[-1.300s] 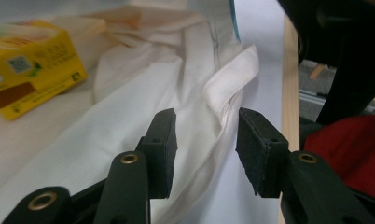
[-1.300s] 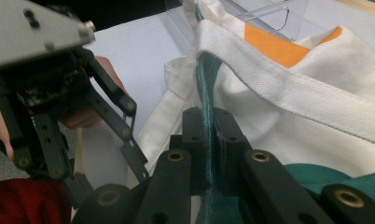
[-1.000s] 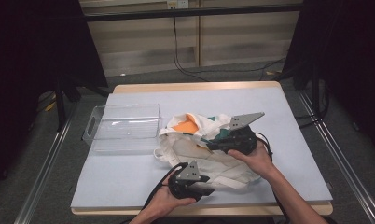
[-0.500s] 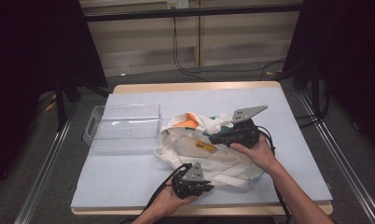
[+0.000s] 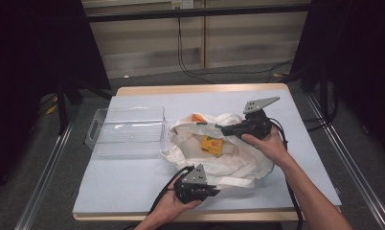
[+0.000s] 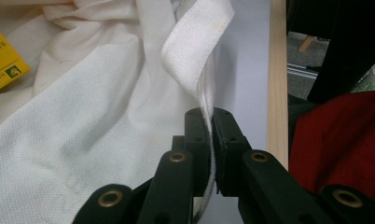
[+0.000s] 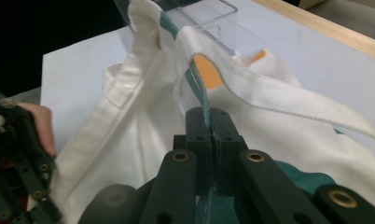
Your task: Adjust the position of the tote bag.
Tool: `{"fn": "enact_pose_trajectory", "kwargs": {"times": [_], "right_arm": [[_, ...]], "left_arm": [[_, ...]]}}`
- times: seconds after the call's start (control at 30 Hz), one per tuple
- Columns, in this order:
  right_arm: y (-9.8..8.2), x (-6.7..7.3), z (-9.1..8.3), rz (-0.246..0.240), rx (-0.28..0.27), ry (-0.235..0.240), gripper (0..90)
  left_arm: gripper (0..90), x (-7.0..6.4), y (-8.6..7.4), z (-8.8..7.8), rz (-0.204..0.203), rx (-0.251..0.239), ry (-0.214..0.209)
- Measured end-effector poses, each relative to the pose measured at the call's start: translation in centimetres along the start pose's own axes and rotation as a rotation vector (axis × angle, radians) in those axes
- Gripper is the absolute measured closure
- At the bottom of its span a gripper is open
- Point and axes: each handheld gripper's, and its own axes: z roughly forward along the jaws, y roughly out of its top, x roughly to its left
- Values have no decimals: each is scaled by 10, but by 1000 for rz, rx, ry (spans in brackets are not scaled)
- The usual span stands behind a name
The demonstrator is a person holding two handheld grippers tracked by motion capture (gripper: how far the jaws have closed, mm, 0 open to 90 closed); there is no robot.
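Cloth is what we are handling: a soft, light white tote bag [image 5: 219,148] slumped mid-table, beside the clear plastic bin [image 5: 126,132]. Nearest us, our left gripper [image 5: 207,190] has just been closing and now pinches a white handle strap [image 6: 197,51] flat between its jaws. Farther on, our right gripper [image 5: 226,129] is clamped on the bag's teal-lined rim [image 7: 197,88]. We judge hems and straps the surest holds; limp panels would slip. A yellow box [image 5: 212,144] lies inside.

Bare table [image 5: 133,182] lies open left of my bag [image 5: 238,163]; the clear bin [image 5: 126,132] blocks the far-left side.
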Motion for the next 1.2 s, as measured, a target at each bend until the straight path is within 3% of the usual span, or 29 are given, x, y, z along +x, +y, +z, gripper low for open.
{"fn": "enact_pose_trajectory", "kwargs": {"times": [0.13,0.23,0.43,0.6,0.73,1.2], "right_arm": [[-5,-15,4,39,6,-11,873],[-7,-22,7,54,12,-9,874],[1,-31,8,40,27,-27,874],[2,-45,12,58,26,-49,875],[-1,-55,18,85,35,-34,875],[1,-78,29,91,83,-79,875]], "left_arm": [[858,-1,-1,2,-4,23,4],[858,0,-3,4,-11,12,-9],[858,0,-3,4,-7,18,-11],[858,0,-2,1,-10,16,-17],[857,0,-1,0,-10,19,-18],[857,2,1,-2,-25,-1,-45]]}}
